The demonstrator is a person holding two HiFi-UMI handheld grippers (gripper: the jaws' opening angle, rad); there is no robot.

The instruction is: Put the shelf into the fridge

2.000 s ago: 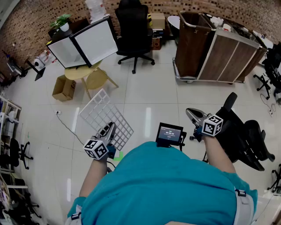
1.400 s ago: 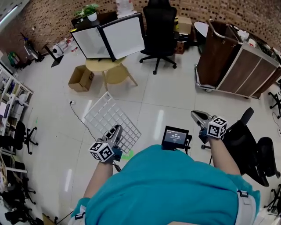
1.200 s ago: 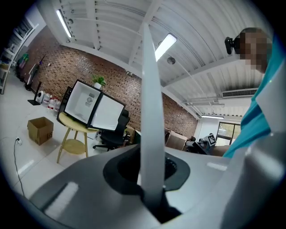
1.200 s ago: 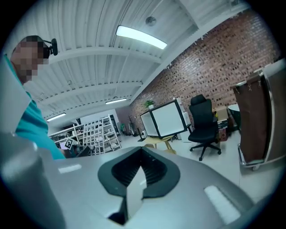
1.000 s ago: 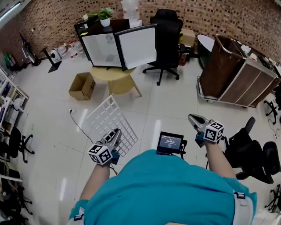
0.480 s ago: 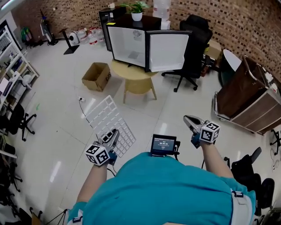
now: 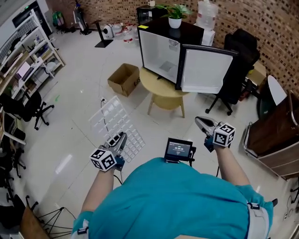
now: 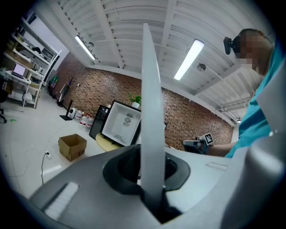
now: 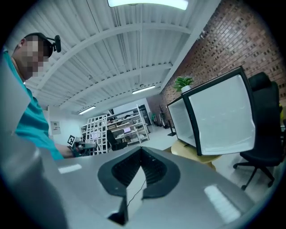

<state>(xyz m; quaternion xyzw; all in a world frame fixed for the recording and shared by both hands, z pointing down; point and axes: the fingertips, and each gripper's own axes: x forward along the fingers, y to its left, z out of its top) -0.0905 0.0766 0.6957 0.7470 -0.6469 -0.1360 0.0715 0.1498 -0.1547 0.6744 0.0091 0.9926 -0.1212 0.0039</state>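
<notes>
The black mini fridge stands on a round yellow table, its white-lined door swung open to the right. The white wire shelf is held tilted over the floor at lower left, with my left gripper shut on its near edge. In the left gripper view the shelf shows edge-on as a white strip clamped in my left gripper, and the fridge lies ahead. My right gripper is shut on nothing; its tips meet, facing the fridge door.
A cardboard box lies on the floor left of the table. A black office chair stands behind the door. Storage racks line the left wall, and a brown cart is at the right. A potted plant tops the fridge.
The view has swung and the fridge has come from the upper left to the middle and nearer. My left gripper has kept hold of the shelf; the right stays shut.
</notes>
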